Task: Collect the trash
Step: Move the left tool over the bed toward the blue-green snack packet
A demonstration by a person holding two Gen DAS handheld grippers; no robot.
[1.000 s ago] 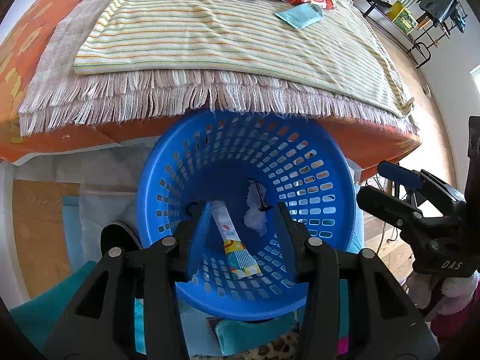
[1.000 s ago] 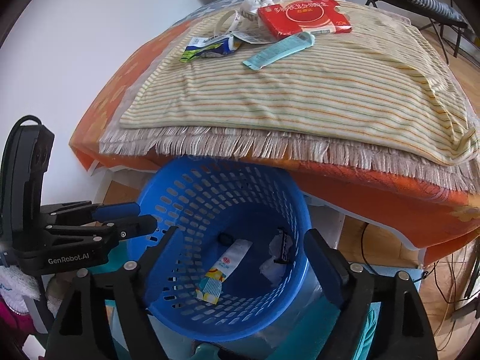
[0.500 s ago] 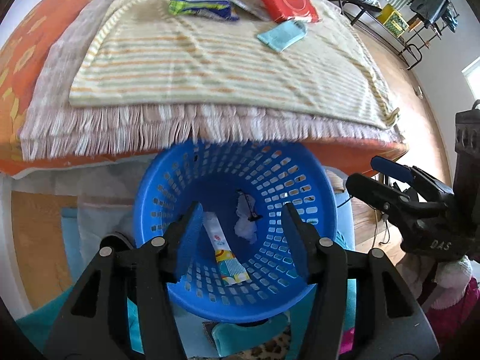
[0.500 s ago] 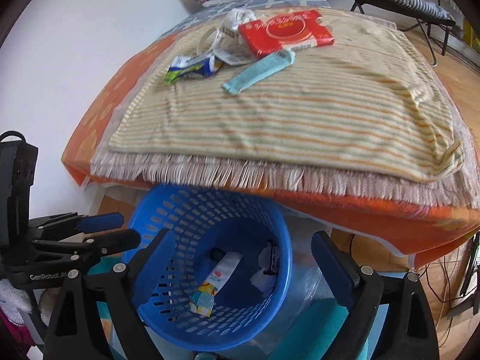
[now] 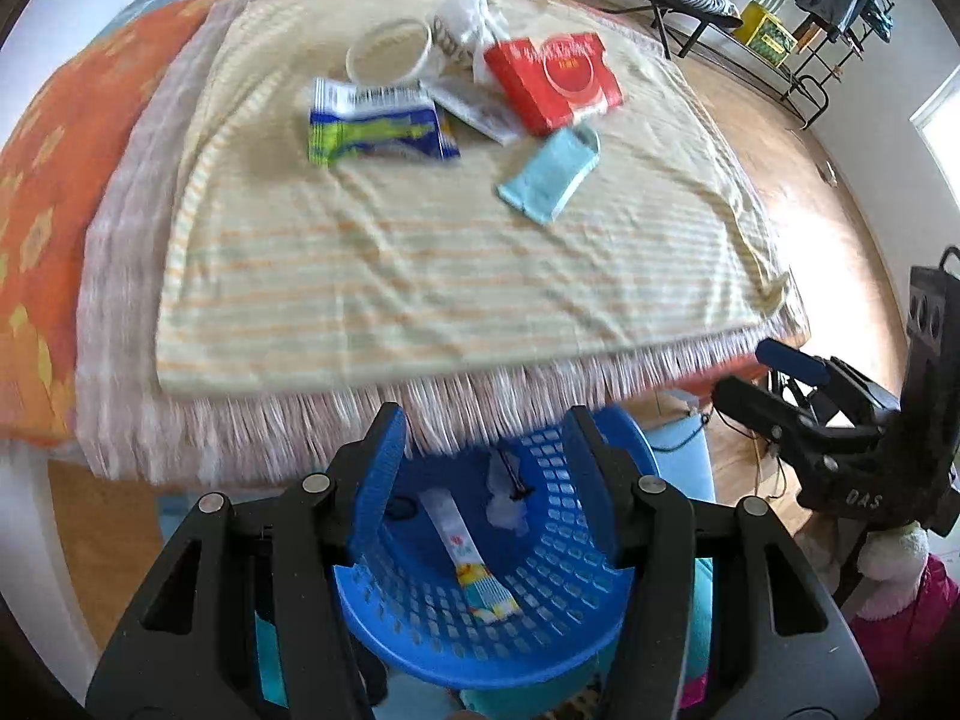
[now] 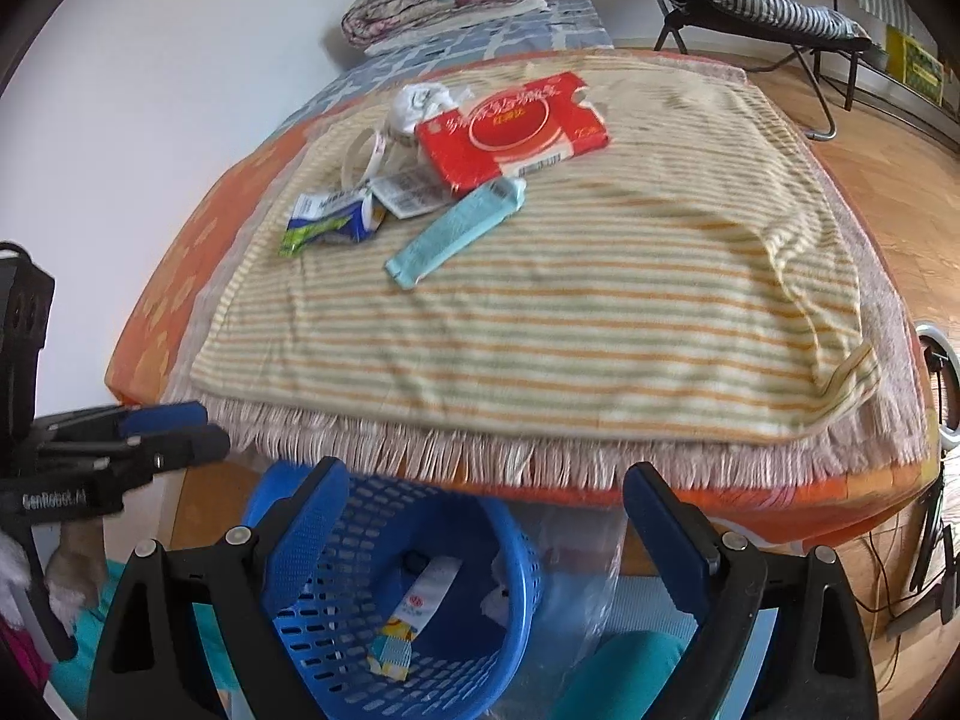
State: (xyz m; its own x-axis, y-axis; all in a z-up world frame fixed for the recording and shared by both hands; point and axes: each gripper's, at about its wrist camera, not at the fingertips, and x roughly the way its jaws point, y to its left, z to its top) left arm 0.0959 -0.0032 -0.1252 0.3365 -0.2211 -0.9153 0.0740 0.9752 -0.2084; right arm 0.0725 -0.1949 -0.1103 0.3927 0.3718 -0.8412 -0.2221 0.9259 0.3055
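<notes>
1. Nearest, the left gripper [image 5: 486,438] hangs over the basket [image 5: 600,618], jaws moderately apart and holding nothing.
2. The right gripper [image 6: 486,498] is over the same spot, jaws spread wide and likewise empty.
3. The basket sits on the floor just under the fringed edge of the blanket [image 6: 570,312]. In it lie a sachet [image 5: 465,552] and a crumpled tissue [image 5: 504,510].
4. Judged from this, one drop-off is done and the step in hand is going for the next piece; both grippers face the bed.
5. Across the bare blanket, well apart from the basket, the remaining trash lies in a cluster. Nearest is the blue packet [image 6: 456,231], clear of the others on most sides.
6. Beside it are the green-blue wrapper [image 5: 378,129], a flat label [image 6: 408,192] and the red pack [image 6: 510,132], which overlaps the label.
7. Farthest are a white ring [image 5: 390,51] and a white wad [image 6: 420,99].
8. The next move calls for a long reach over the blanket, then a low pinch on the blue packet's edge, since it lies flat on soft cloth and the fabric could get caught too.
</notes>
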